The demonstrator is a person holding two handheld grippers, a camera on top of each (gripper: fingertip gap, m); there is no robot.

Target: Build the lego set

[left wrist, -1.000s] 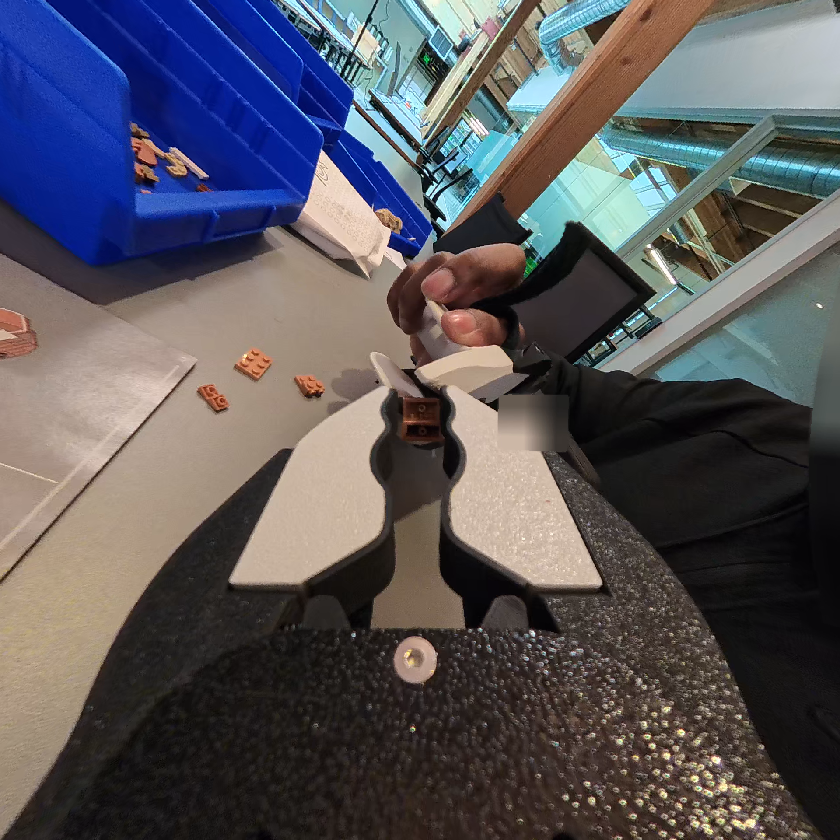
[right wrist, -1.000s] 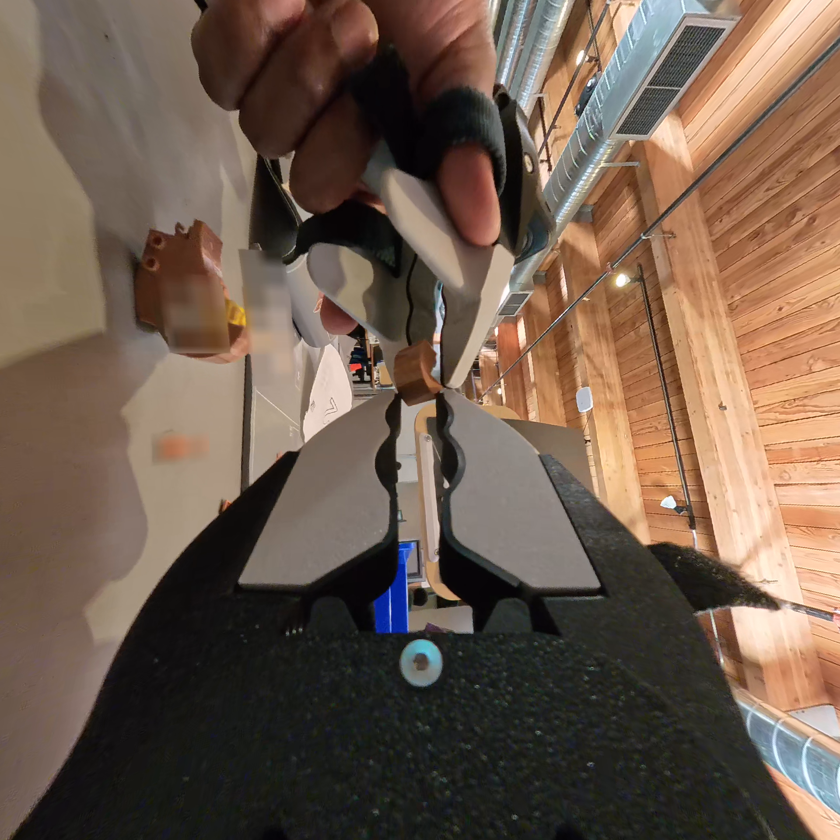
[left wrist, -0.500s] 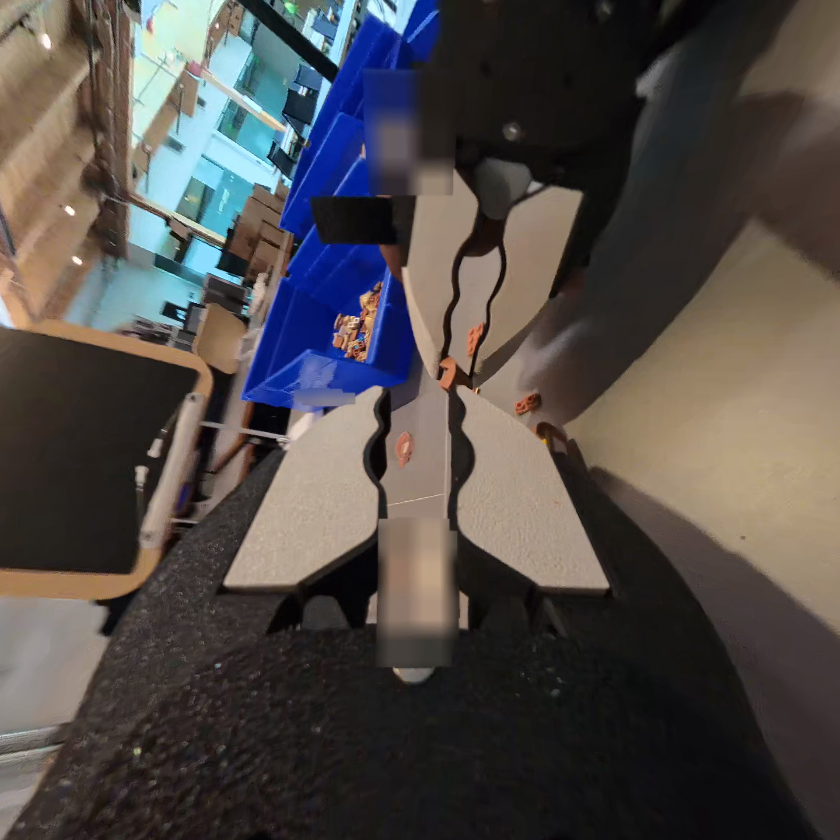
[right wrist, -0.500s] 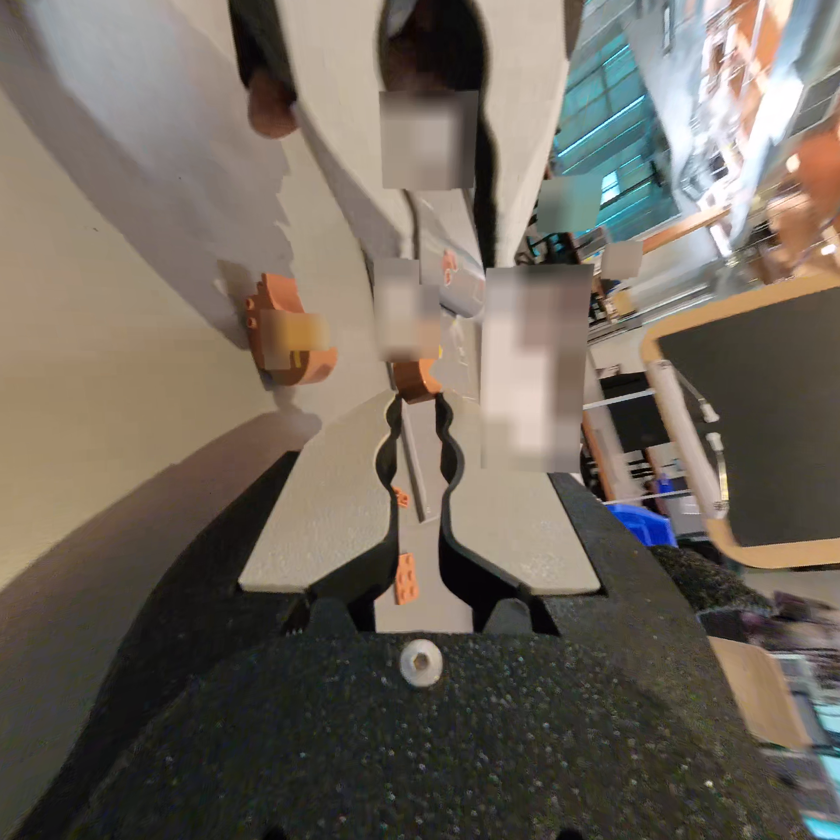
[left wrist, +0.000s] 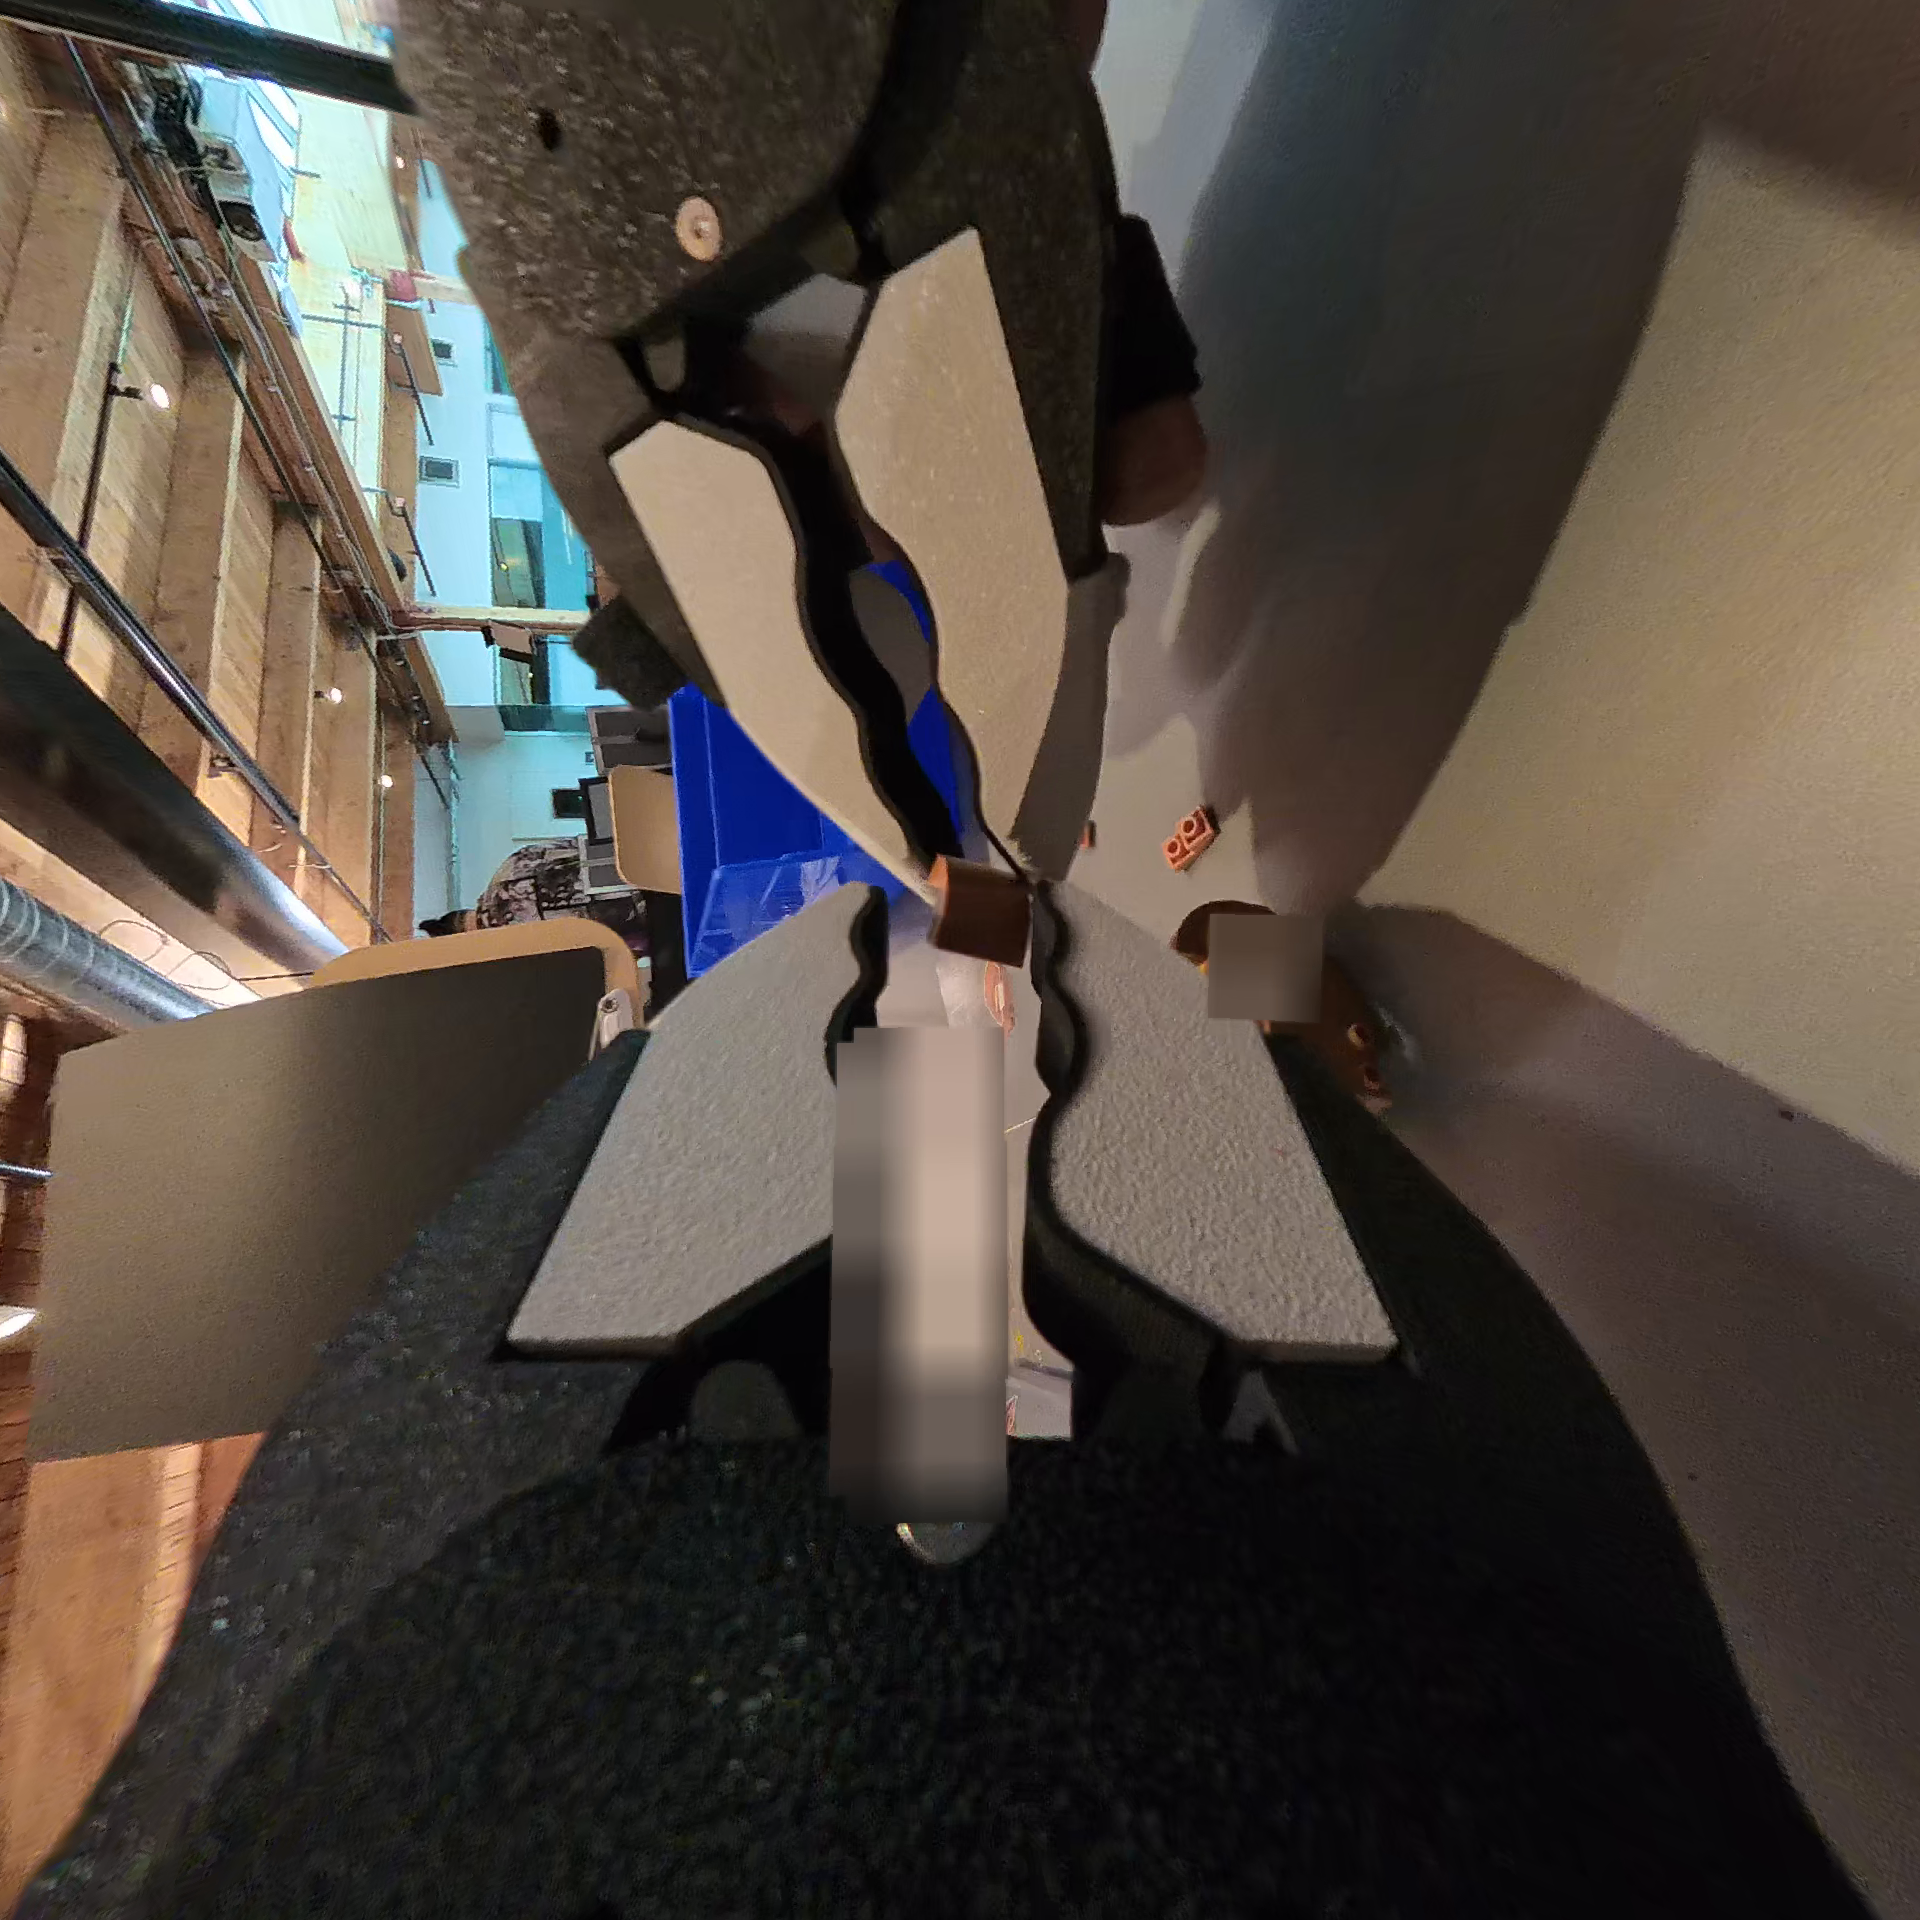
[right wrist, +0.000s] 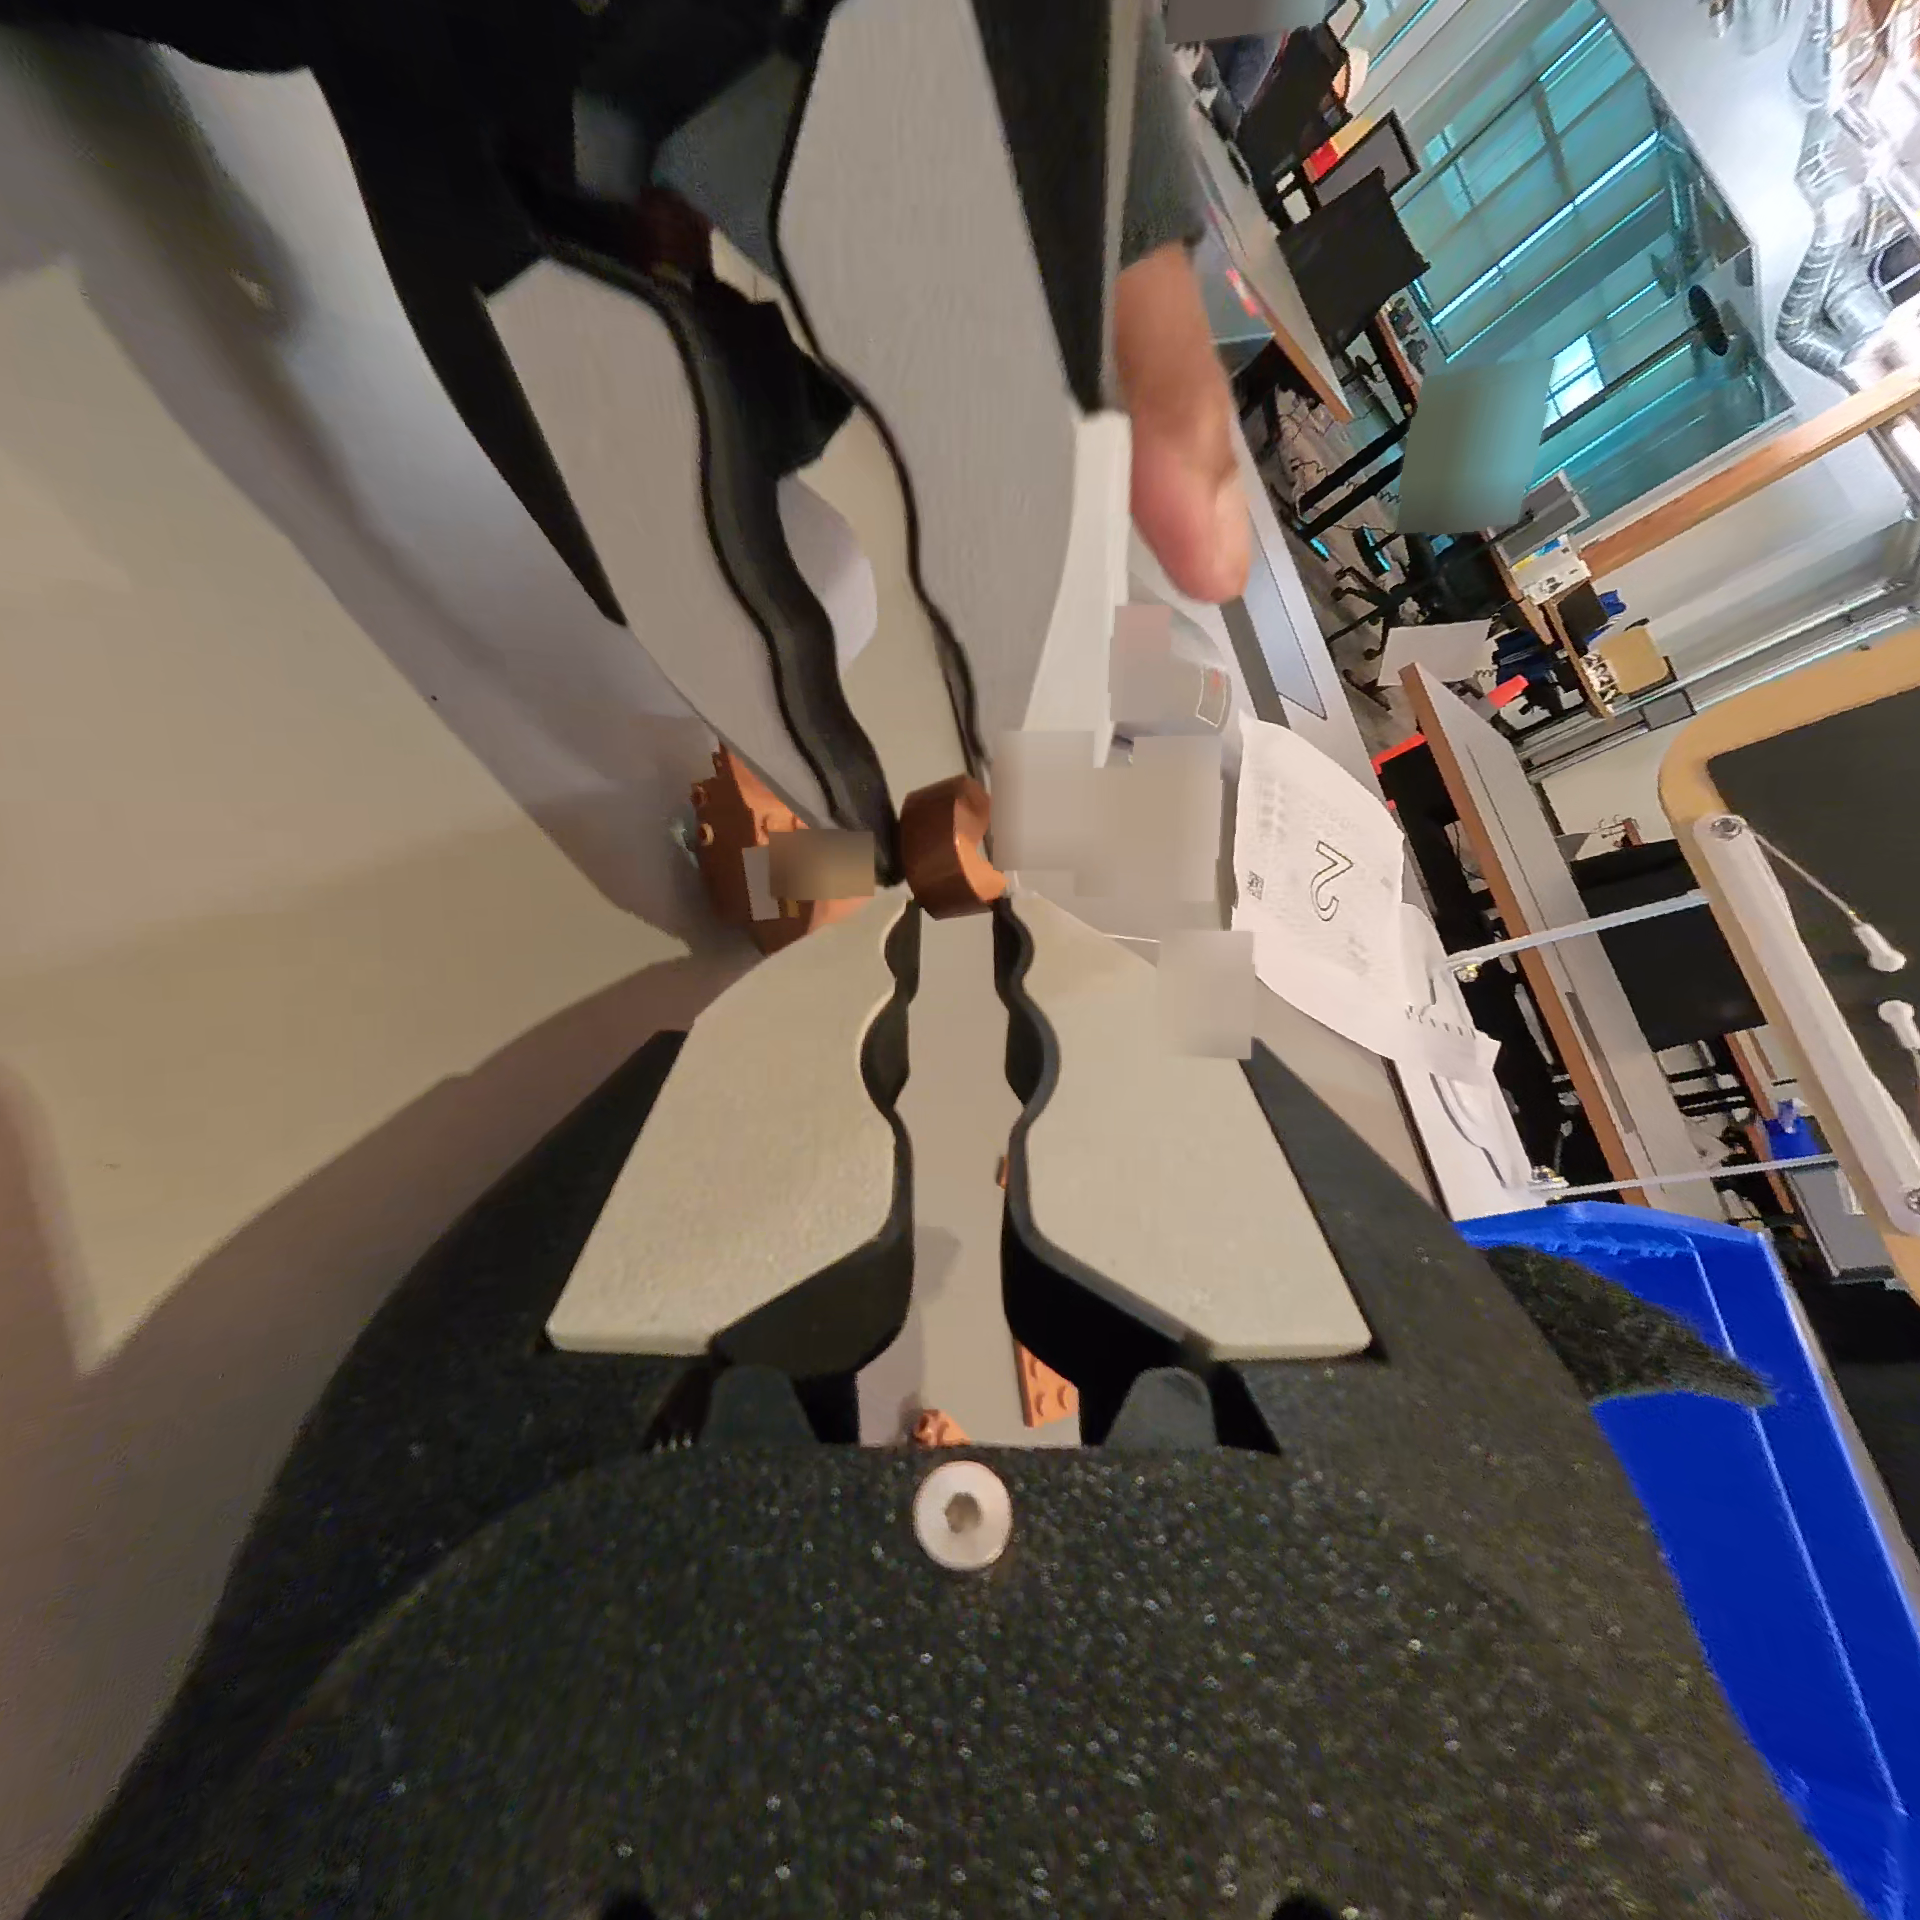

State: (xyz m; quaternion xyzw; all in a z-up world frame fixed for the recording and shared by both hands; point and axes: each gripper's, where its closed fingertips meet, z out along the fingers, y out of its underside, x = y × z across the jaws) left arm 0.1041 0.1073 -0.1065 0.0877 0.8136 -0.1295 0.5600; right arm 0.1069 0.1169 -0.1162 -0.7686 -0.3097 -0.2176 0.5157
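— What has changed since a second ago?
— The left claw (left wrist: 958, 906) has let its fingers spread, and both cameras have swung round.

— Left view?
— Its fingers stand apart. The brown piece (left wrist: 982, 920) sits against the right finger, clear of the left one. The right claw (left wrist: 982, 871) comes from the far side and pinches it. A blue bin (left wrist: 748, 821) lies far left, and a small plate (left wrist: 1190, 836) is on the table (left wrist: 1662, 727).

— Right view?
— The claw is clamped on the piece at its very tips, above the table. The piece is short and rounded, its flat face turned right, its long axis roughly upright. A brick assembly (right wrist: 727, 831) is just left of it, and a paper sheet (right wrist: 1320, 894) is to the right.
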